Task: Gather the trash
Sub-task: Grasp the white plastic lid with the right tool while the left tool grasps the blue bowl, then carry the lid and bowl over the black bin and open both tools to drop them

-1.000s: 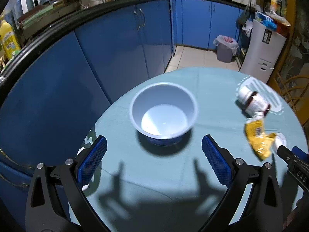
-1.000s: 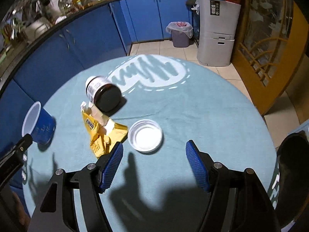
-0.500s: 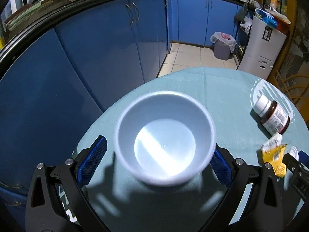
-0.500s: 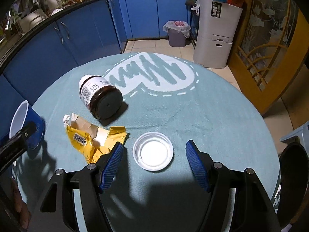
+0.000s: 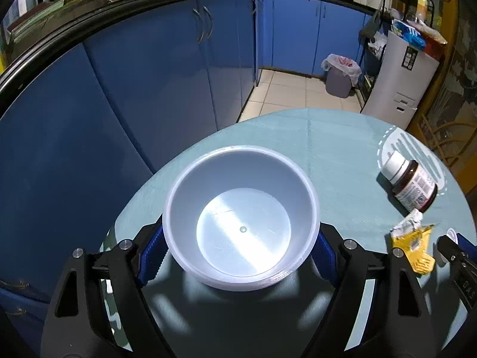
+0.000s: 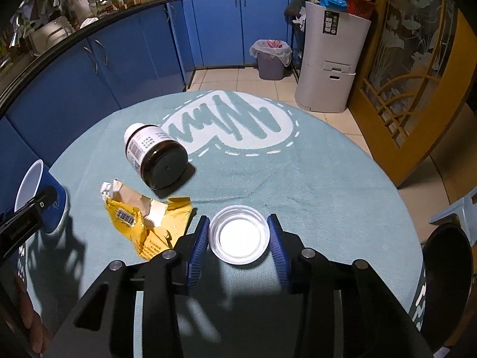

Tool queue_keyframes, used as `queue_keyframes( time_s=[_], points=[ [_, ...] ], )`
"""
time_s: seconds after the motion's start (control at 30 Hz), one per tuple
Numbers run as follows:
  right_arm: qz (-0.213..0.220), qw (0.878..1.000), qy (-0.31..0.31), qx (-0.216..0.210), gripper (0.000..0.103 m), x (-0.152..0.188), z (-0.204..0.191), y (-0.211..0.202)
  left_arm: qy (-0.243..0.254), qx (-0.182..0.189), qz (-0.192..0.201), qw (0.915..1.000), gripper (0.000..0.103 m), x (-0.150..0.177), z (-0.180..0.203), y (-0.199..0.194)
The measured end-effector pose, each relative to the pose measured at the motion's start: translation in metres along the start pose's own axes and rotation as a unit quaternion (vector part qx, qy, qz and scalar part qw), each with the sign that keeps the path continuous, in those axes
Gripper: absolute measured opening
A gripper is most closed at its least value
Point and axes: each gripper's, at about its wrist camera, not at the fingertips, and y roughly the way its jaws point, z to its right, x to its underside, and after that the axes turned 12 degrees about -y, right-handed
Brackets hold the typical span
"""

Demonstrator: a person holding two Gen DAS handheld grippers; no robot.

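A torn yellow wrapper (image 6: 149, 223) lies just left of the right gripper (image 6: 238, 238); a brown bottle (image 6: 155, 155) lies on its side beyond it. The right gripper's jaws have just been closing around a clear lid (image 6: 238, 234), pads at its rim. The left gripper (image 5: 240, 253) has just been closing on the bowl (image 5: 241, 226), pads against its sides.

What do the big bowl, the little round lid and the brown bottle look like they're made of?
Bowl: likely plastic, white inside, blue outside, soft glossy sheen. Lid: clear plastic rim around a white centre. Bottle: dark brown and translucent, glass or plastic, can't tell; printed paper-like label, white cap.
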Motion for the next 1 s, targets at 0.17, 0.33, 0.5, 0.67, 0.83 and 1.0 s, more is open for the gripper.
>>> queue_keyframes(
  time_s=[0.17,0.33,0.5,0.67,0.83,1.0],
  points=[
    [0.011,1.000,0.006,-0.003,0.039,0.001,0.002,-0.012,0.000,0.008,0.008,0.9999,0.081,0.004,0.003,-0.018],
    [0.025,1.000,0.010,-0.005,0.039,0.004,0.008,-0.027,0.010,0.020,0.020,0.9995,0.081,0.010,0.011,-0.041],
    [0.041,0.999,0.019,-0.005,0.039,0.010,0.017,-0.046,0.028,0.035,0.034,0.9984,0.081,0.020,0.025,-0.066],
    [0.058,0.998,0.031,-0.004,0.039,0.019,0.032,-0.066,0.043,0.048,0.048,0.9968,0.081,0.027,0.043,-0.087],
    [0.076,0.996,0.050,0.002,0.039,0.031,0.054,-0.087,0.064,0.060,0.060,0.9943,0.081,0.039,0.065,-0.110],
    [0.088,0.994,0.069,0.011,0.039,0.044,0.077,-0.102,0.097,0.075,0.072,0.9898,0.081,0.057,0.094,-0.130]
  ],
)
